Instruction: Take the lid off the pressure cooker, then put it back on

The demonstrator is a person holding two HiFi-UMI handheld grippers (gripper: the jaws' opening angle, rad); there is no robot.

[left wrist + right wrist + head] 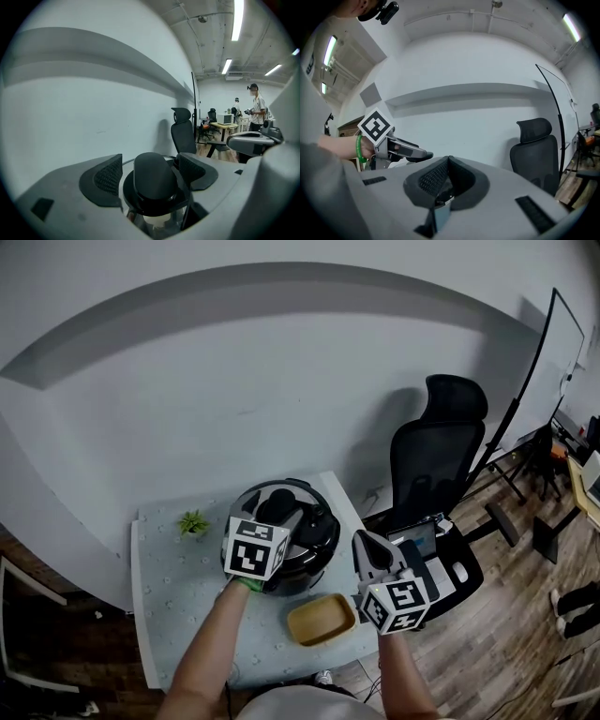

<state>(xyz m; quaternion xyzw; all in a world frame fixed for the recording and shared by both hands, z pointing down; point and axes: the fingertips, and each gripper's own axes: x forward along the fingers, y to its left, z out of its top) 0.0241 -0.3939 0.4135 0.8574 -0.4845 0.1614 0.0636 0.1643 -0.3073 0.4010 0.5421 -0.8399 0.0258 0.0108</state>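
Straddling the upright lid knob (154, 185), left tool (149, 172); right tool (447, 180) closed.

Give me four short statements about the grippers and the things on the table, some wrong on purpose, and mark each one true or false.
1. The knob on the lid stands between the jaws of the left gripper. True.
2. The jaws of the right gripper are spread wide apart. False: they are together, with nothing between them.
3. A small green plant stands on the table, to the left of the pressure cooker. True.
4. The yellow tray lies on top of the lid. False: it lies on the table in front of the pressure cooker, near the right gripper.
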